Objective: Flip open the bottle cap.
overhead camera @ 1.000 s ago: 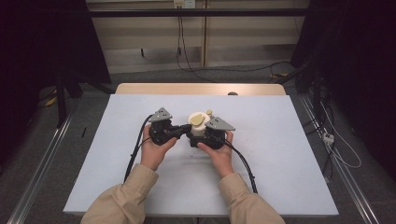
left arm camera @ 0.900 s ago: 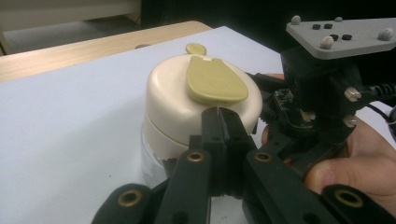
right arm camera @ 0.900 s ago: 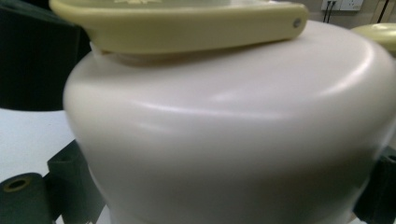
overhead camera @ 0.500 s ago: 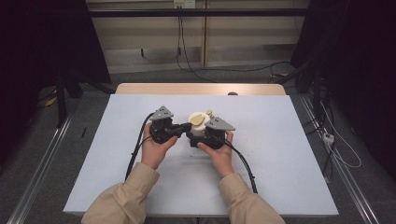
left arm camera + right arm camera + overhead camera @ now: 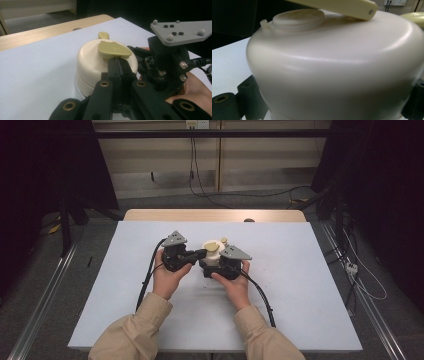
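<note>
A: At the white table (image 5: 300, 285), you are working a cream round container (image 5: 212, 254) with a gripper in each hand. The container is sitting near the middle of the tabletop, slightly toward the far side, between your two tools.

B: What is your left gripper (image 5: 119, 65) doing?

A: Its two black jaws are lying pressed together, fully closed, their tips meeting the edge of the olive-yellow handle (image 5: 113, 48) that is lying flat across the container's domed top. Whether they are pinching that handle or only touching it, I cannot tell from the left gripper view. In the high view the left gripper (image 5: 200, 253) is reaching in level from the container's left.

B: And your right gripper (image 5: 216, 266)?

A: It is sitting tight against the container's near side, your hand (image 5: 234, 285) wrapped around it. In the right gripper view the cream wall (image 5: 332, 75) is looming close, with the black jaws standing wide on either side of it, bracketing the body and seemingly gripping it.

B: Anything else on top?

A: A round cream cap (image 5: 298, 18) is sitting on the lid beside the handle.
</note>
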A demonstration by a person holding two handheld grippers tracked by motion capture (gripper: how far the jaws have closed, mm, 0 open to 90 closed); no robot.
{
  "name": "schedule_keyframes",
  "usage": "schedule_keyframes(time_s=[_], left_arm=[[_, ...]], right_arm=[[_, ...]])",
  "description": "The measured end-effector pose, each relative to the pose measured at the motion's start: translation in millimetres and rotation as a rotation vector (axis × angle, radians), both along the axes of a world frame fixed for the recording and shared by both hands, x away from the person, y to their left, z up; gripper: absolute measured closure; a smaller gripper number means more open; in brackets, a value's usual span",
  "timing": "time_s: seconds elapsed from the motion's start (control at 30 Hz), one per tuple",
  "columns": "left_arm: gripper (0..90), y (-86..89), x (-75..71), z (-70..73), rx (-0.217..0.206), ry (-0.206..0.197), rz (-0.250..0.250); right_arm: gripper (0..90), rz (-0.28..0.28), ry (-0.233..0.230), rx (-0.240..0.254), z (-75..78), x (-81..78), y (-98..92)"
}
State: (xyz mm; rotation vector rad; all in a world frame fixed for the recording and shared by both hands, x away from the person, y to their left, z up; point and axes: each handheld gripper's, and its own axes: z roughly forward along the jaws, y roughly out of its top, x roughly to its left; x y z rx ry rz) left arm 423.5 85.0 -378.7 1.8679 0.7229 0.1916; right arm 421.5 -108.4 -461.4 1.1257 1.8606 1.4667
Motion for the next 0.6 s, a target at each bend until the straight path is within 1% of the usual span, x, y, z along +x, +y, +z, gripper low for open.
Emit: schedule_keyframes(time_s=[0.23,0.27,0.6], left_arm=[[90.0,-0.6,0.6,2.1,0.007,-0.002,0.001],[90.0,-0.9,0.5,2.4,0.002,-0.002,0.002],[90.0,-1.8,1.4,5.3,0.002,-0.010,0.003]], right_arm=[[6.1,0.001,0.000,0.000,0.0,0.1,0.1],[6.1,0.001,0.000,0.000,0.0,0.1,0.1],[6.1,0.000,0.000,0.000,-0.1,0.1,0.1]])
